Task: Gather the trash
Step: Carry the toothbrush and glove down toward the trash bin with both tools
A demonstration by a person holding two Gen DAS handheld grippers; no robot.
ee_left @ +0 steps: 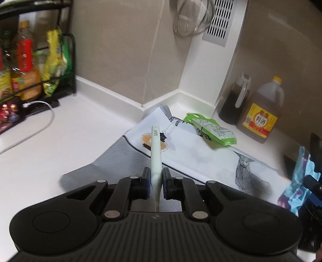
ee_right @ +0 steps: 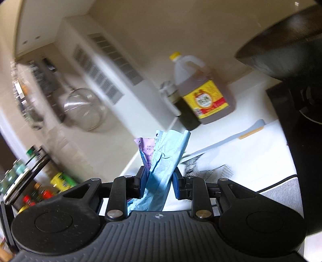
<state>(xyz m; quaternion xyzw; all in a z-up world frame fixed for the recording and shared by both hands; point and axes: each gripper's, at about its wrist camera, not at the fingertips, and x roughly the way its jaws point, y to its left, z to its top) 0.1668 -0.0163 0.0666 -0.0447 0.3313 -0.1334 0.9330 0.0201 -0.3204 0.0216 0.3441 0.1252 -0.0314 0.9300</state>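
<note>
My left gripper [ee_left: 156,173] is shut on a pale plastic stick [ee_left: 156,149] that points up and away between the pads, lifted above the counter. Beyond it a green wrapper [ee_left: 211,126] lies on a white printed sheet [ee_left: 191,155] in the counter's corner. My right gripper [ee_right: 159,173] is shut on a crumpled light-blue wrapper [ee_right: 167,153], with a purple scrap of packaging [ee_right: 143,149] pinched in beside it. That blue wrapper [ee_left: 299,181] also shows at the right edge of the left wrist view.
A dark sauce bottle [ee_left: 235,100] and a yellow-labelled oil jug [ee_left: 261,112] stand against the wall. A black rack of condiments [ee_left: 30,70] and a white cable [ee_left: 40,125] are at the left. A metal strainer [ee_left: 191,18] hangs above. A black wok [ee_right: 281,50] sits at the right.
</note>
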